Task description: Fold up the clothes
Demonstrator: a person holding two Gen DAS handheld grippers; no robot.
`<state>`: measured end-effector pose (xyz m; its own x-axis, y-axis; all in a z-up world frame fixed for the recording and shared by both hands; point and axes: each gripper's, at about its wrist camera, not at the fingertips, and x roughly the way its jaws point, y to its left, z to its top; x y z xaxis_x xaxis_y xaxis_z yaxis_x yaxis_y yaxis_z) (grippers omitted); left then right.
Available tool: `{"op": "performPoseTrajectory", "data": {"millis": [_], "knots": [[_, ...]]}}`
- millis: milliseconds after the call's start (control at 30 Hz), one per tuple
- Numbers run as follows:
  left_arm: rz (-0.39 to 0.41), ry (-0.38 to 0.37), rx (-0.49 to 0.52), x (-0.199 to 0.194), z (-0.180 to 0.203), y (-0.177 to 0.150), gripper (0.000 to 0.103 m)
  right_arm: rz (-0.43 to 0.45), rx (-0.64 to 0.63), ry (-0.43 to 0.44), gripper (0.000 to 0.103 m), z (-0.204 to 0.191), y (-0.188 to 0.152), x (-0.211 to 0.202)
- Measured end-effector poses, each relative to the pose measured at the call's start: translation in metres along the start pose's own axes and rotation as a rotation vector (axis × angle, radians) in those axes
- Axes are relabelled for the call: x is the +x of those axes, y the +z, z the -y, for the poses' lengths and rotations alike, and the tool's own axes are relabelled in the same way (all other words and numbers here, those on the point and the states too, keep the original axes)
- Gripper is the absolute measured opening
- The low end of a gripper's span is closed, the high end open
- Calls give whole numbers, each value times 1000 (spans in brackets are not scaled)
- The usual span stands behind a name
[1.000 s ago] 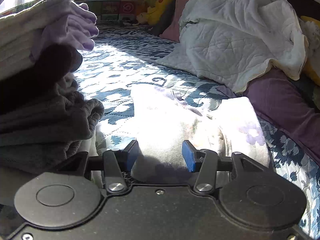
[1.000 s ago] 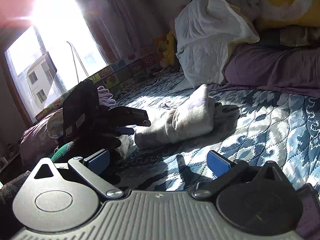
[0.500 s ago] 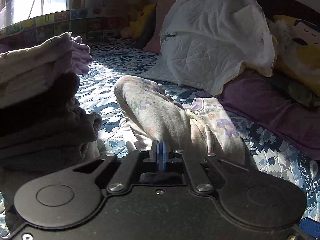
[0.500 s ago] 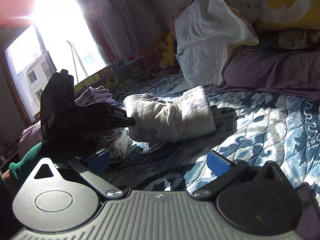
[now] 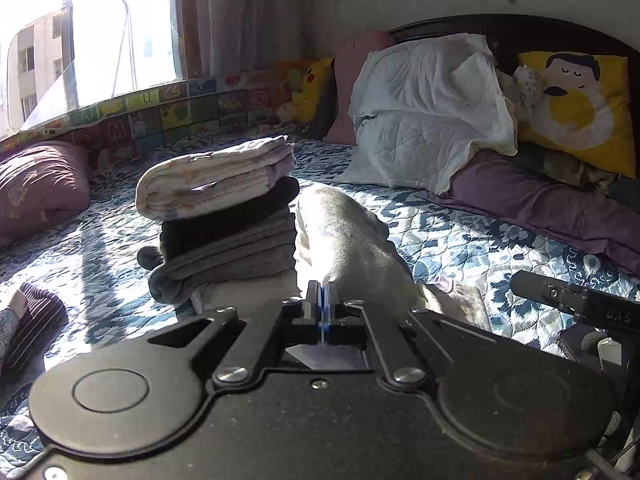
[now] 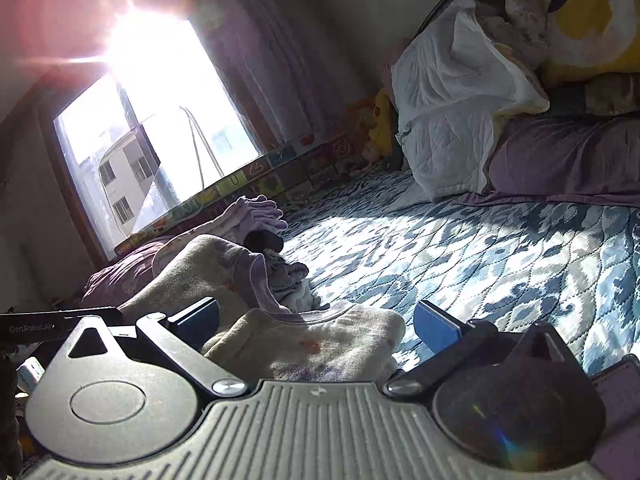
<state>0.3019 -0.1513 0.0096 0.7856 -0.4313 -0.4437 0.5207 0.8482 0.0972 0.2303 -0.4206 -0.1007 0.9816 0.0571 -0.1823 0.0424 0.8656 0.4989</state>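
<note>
1. The left gripper is seen clamped on the near edge of a pale floral garment, its blue pads pressed together with cloth pinched between them; a second ago the jaws stood apart over the same piece, so the grab has only just been made.

2. The garment has been raised off the quilted bedspread and now rears up in front of the left wrist camera, where a second ago it lay flat.

3. The right gripper is shown with its jaws spread wide, the garment's other end lying between the pads, ungripped (half a second earlier the folded bundle sat well ahead of it).

4. A stack of folded clothes is seen just beside the lifted piece, to its left.

5. The change is judged to mean the folding of this piece is largely done, with transfer onto the stack the likely step in hand.
</note>
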Motion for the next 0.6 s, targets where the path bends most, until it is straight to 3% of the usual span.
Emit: {"op": "performPoseTrajectory", "data": {"millis": [133,267,433,533,567,600], "knots": [[-37,70,-17,-69,-31,-40,0,-62,-85,78,103,-29,-17,1],[-90,127,-107,-131,-57,-96,0,-142,-134,142,103,-52,-37,3],[-158,152,-271,-174,-72,-163,0,-231,-149,229,103,-79,-62,-10],[-179,162,-333,-185,-74,-187,0,-311,-81,287,103,-91,-77,-15],[-169,167,-360,-189,-77,-192,9,-332,-59,296,103,-93,-82,-16],[-157,172,-389,-194,-79,-196,32,-368,-31,304,103,-96,-88,-14]]}}
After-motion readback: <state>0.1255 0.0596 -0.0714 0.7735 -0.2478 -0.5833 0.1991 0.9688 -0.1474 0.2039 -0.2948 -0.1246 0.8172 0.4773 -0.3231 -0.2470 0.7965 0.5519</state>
